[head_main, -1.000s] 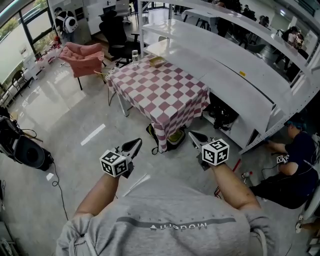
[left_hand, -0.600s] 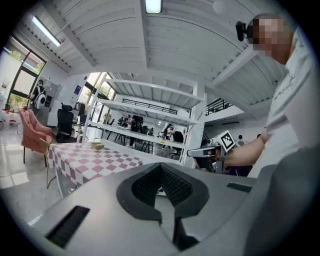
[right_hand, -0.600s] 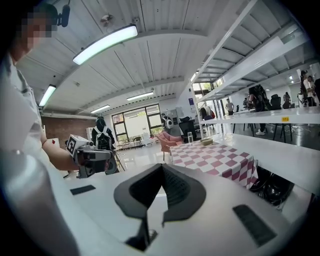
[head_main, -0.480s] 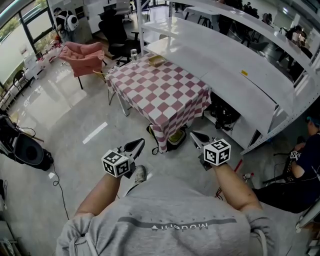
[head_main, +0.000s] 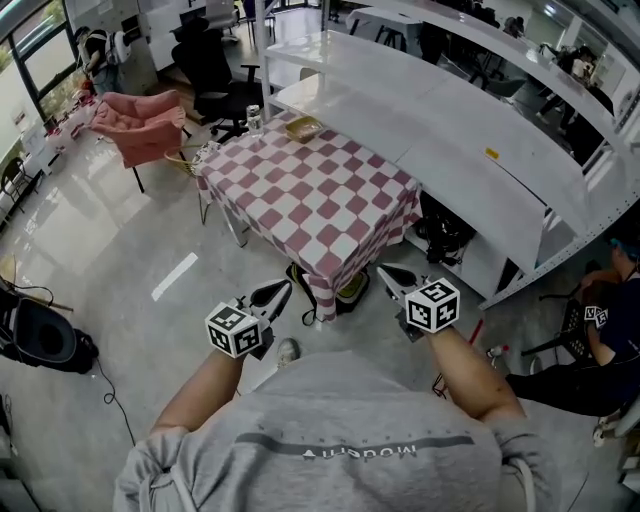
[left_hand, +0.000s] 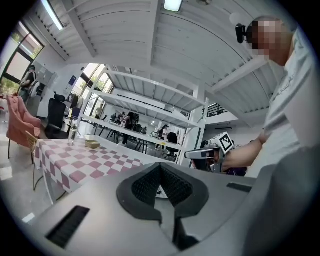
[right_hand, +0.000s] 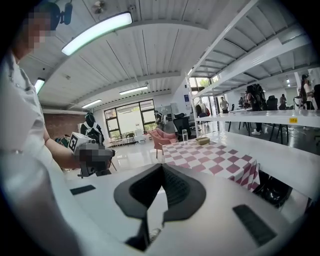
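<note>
White counter (head_main: 450, 130): long, flanking the table.
Table (head_main: 320, 195): rectangular, draped in red-and-white checked cloth, on the grey floor ahead of both grippers. Its long axis runs alongside the counter, and the near corner points back between the grippers.
Left gripper (head_main: 275, 293), right gripper (head_main: 390, 275): jaws pressed together, nothing held.
Tray (head_main: 303, 128), glass (head_main: 254, 116): at the table's far end.

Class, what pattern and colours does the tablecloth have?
The tablecloth is a red-and-white check. It shows best in the head view.
</note>
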